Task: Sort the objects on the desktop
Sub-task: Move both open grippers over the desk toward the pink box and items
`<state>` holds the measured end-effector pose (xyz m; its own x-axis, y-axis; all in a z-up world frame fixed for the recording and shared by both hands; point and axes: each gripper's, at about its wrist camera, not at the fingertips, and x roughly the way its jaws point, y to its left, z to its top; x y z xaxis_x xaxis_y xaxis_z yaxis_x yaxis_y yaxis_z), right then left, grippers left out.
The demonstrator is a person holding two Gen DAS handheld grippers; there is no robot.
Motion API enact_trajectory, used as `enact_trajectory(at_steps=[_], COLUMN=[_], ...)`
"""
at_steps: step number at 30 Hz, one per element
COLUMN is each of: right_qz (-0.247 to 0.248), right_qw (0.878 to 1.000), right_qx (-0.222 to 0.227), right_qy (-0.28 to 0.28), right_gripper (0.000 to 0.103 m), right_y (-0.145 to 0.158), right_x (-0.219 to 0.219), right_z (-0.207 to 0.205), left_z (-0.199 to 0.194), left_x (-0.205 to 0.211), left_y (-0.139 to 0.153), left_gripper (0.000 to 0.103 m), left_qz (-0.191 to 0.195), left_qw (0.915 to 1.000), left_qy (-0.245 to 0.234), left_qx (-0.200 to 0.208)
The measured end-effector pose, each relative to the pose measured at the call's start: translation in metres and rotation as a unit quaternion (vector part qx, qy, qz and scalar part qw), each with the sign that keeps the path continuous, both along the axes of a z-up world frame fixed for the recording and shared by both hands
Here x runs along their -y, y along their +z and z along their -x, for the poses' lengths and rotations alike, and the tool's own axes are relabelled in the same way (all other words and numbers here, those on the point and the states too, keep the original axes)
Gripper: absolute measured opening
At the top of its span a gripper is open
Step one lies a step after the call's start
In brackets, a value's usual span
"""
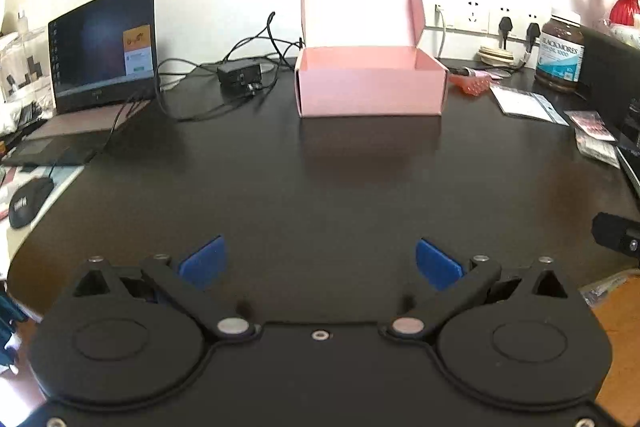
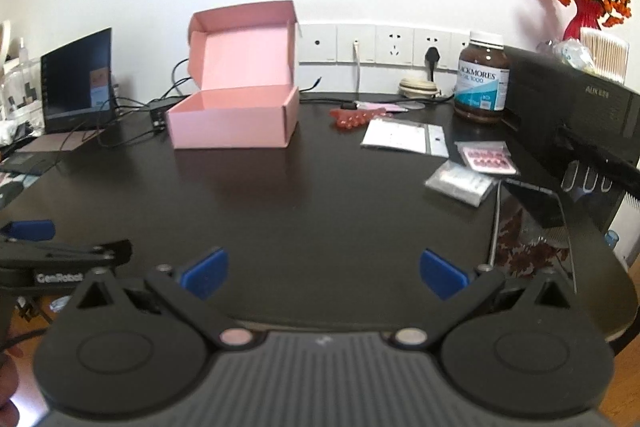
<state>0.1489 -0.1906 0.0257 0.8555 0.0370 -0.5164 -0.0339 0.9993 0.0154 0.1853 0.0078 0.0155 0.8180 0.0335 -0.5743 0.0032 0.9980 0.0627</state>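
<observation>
1. Right wrist view showed one dark table (image 2: 320, 211).
2. One pink box (image 2: 234, 119), lid up, sat at the table's far middle.
3. One supplement bottle (image 2: 482, 79) and three flat packets (image 2: 404, 137) lay right of the box.
4. Both the left gripper (image 1: 320, 263) and the right gripper (image 2: 324, 273) were spread wide, grasping nothing.

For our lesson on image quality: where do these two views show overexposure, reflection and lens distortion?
Left wrist view: the inside of the open pink cardboard box lid is blown out to white, and the glossy black table mirrors the box. Right wrist view: the lid keeps its pink, while the row of white wall sockets curves with the fisheye.
</observation>
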Motion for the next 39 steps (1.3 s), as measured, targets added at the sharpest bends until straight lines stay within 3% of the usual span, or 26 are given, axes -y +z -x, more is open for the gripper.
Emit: enact_trajectory(at_steps=[10, 16, 23, 39], right_qz=[-0.029, 0.003, 0.002, 0.02], right_qw=[1.0, 1.0, 0.999, 0.998], right_qx=[-0.006, 0.0, 0.008, -0.009], right_qy=[0.002, -0.013, -0.035, -0.051], right_gripper=[0.102, 0.102, 0.102, 0.102], right_y=[0.008, 0.013, 0.021, 0.024], right_x=[0.02, 0.017, 0.017, 0.008], right_z=[-0.048, -0.071, -0.095, -0.151], left_z=[-0.048, -0.08, -0.105, -0.167], left_x=[-0.001, -0.002, 0.005, 0.014], left_y=[0.007, 0.012, 0.027, 0.016], left_gripper=[0.103, 0.103, 0.103, 0.103], left_qz=[0.008, 0.02, -0.006, 0.016], left_qw=[1.0, 0.9998, 0.9998, 0.9994], left_qy=[-0.002, 0.007, 0.002, -0.02], left_qx=[-0.001, -0.005, 0.018, -0.022])
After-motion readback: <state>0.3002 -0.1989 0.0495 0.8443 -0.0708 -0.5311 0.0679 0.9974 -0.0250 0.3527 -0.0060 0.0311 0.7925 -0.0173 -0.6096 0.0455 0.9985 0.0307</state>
